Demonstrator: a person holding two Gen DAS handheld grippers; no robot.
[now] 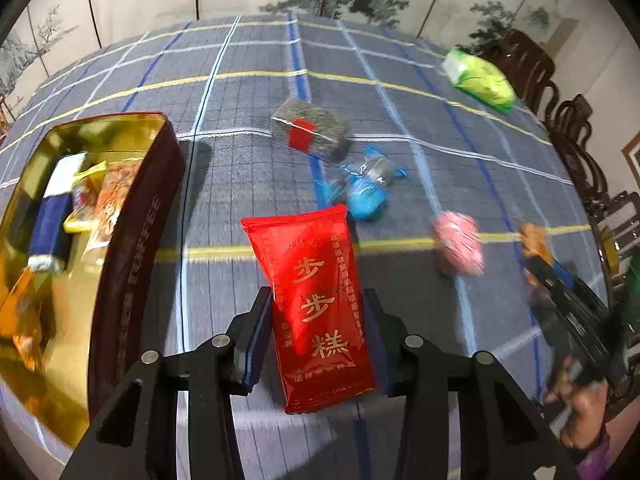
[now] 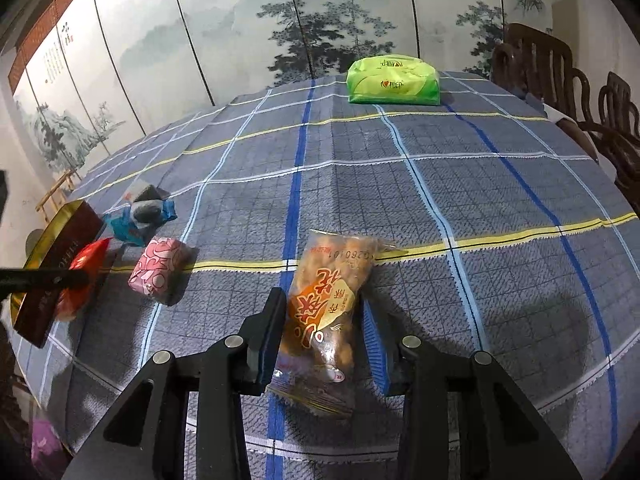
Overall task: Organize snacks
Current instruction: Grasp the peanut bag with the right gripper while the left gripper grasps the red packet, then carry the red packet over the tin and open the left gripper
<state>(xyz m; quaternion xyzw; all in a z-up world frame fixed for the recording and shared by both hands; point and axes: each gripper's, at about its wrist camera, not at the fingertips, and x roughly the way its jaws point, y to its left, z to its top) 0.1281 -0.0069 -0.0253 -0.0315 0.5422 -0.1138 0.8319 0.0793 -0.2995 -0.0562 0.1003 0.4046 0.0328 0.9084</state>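
My left gripper (image 1: 318,300) is shut on a red snack packet (image 1: 320,304) with gold characters, held above the cloth just right of a gold-lined brown tin (image 1: 132,240) that holds several snacks. My right gripper (image 2: 324,304) is shut on a clear orange snack bag (image 2: 326,316) above the plaid cloth. On the cloth lie a pink wrapped snack (image 1: 458,242) (image 2: 160,270), blue wrapped snacks (image 1: 364,188) (image 2: 140,220) and a grey packet with a red label (image 1: 310,130). The tin (image 2: 60,260) and red packet (image 2: 86,272) also show in the right wrist view, at the left.
A green tissue pack (image 2: 394,80) (image 1: 478,78) lies at the far edge of the table. Dark wooden chairs (image 2: 580,92) stand along the right side. A painted folding screen (image 2: 240,20) stands behind the table. The right gripper and hand (image 1: 576,320) show at the left wrist view's right edge.
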